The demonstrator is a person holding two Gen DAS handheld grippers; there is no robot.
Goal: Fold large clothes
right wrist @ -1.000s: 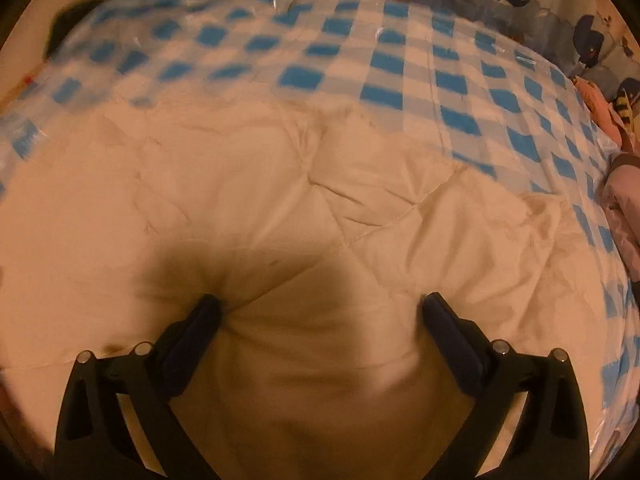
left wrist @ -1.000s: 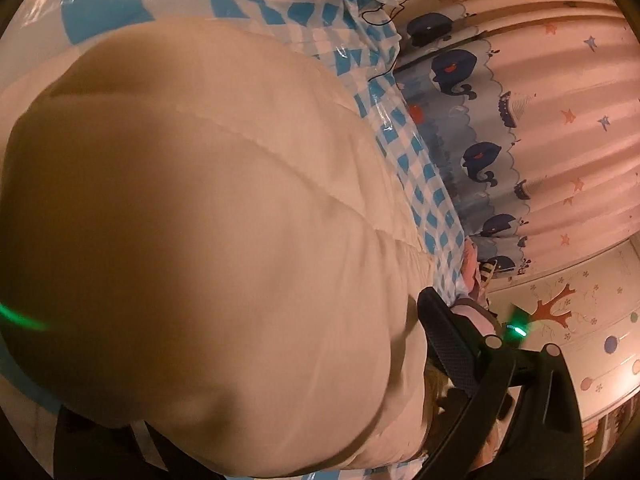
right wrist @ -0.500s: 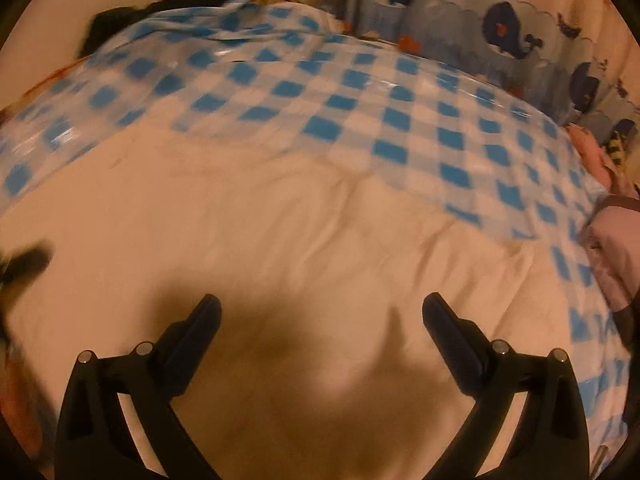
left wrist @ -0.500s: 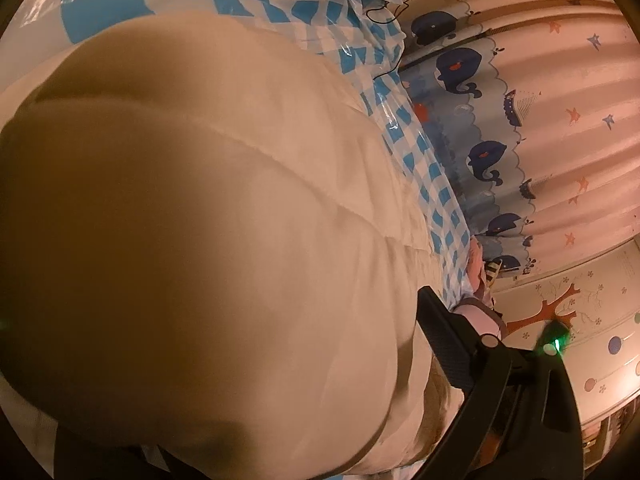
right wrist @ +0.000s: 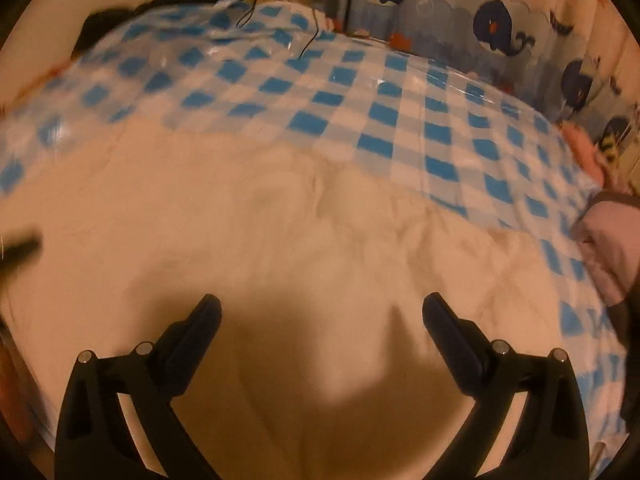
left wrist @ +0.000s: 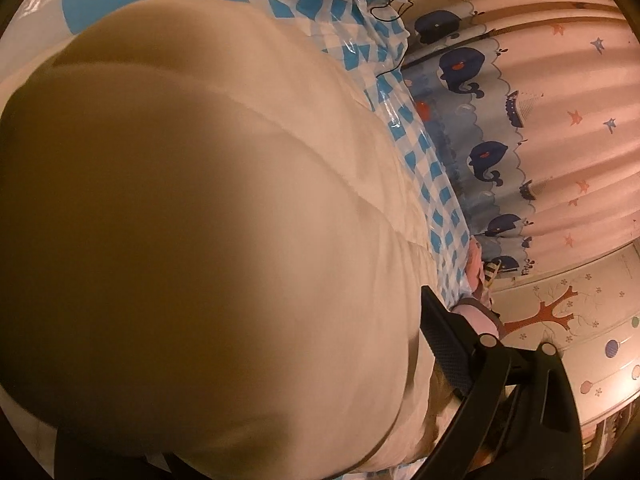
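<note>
The cream quilted garment (right wrist: 304, 240) spreads ahead of and beneath the right tool (right wrist: 322, 312), whose fingers are spread and empty. It bulges against the left tool (left wrist: 280, 380), grip unclear.

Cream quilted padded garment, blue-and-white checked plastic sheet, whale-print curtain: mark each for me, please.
Cream quilted padded garment (right wrist: 280, 240), right wrist view: its flat middle, ahead of the fingers.
Blue-and-white checked plastic sheet (right wrist: 360, 96), right wrist view: bare stretch beyond the garment.
Whale-print curtain (left wrist: 486, 156), left wrist view: a dark blue whale on its blue border.
</note>
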